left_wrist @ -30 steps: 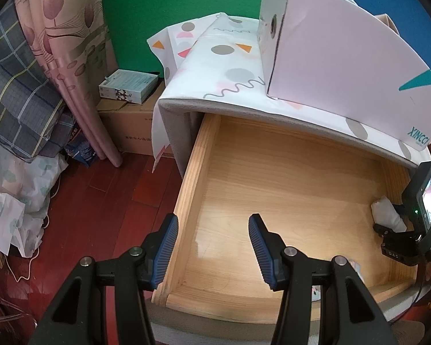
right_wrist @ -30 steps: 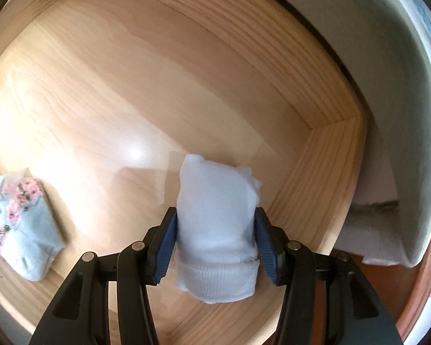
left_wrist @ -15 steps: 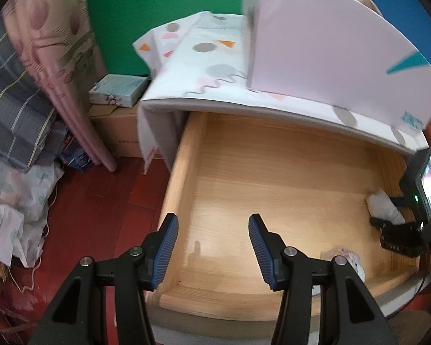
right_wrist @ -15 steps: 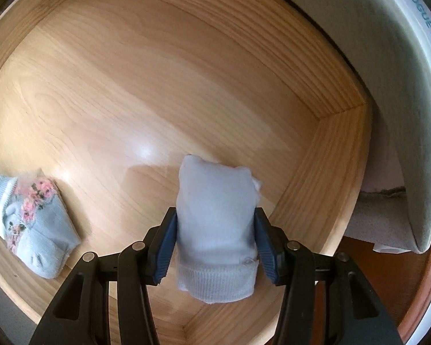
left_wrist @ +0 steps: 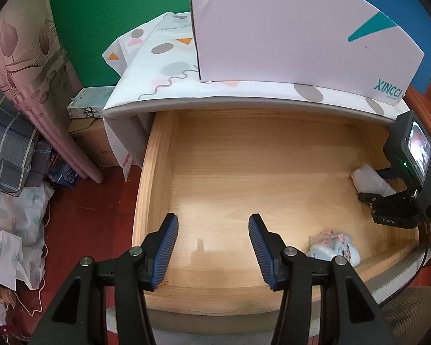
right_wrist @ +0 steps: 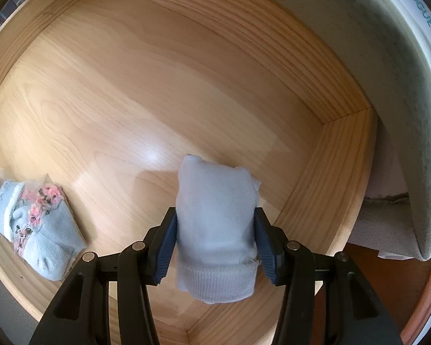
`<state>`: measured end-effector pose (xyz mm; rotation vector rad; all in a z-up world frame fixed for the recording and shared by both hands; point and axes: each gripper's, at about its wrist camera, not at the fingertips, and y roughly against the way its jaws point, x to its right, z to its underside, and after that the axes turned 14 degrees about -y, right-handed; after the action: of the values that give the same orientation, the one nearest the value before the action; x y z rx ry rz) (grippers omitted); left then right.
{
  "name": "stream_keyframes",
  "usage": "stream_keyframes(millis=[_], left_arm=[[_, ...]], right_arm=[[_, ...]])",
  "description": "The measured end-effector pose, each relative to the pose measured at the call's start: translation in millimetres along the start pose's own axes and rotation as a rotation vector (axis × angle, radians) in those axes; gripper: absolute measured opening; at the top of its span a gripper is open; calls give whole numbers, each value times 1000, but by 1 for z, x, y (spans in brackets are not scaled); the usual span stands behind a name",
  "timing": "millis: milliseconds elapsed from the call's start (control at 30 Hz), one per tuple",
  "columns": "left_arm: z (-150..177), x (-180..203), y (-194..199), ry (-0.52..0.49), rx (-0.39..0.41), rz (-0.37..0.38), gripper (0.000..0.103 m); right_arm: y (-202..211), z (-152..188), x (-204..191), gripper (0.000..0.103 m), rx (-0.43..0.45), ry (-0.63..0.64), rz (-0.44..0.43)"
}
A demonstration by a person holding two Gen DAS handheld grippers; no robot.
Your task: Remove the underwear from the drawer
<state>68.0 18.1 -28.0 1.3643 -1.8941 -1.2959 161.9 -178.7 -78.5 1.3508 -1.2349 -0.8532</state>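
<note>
We have the white bundle clamped between the right gripper pads, low in the drawer near its right wall. The floral piece lies at 9 o'clock, untouched. Our left gripper hangs open, empty.
</note>
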Motion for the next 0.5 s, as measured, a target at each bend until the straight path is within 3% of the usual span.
stream_keyframes(millis=[500], left_arm=[[0,0,1,-6,6,5,52]], right_arm=[[-8,8,2,49,-21,20,0]])
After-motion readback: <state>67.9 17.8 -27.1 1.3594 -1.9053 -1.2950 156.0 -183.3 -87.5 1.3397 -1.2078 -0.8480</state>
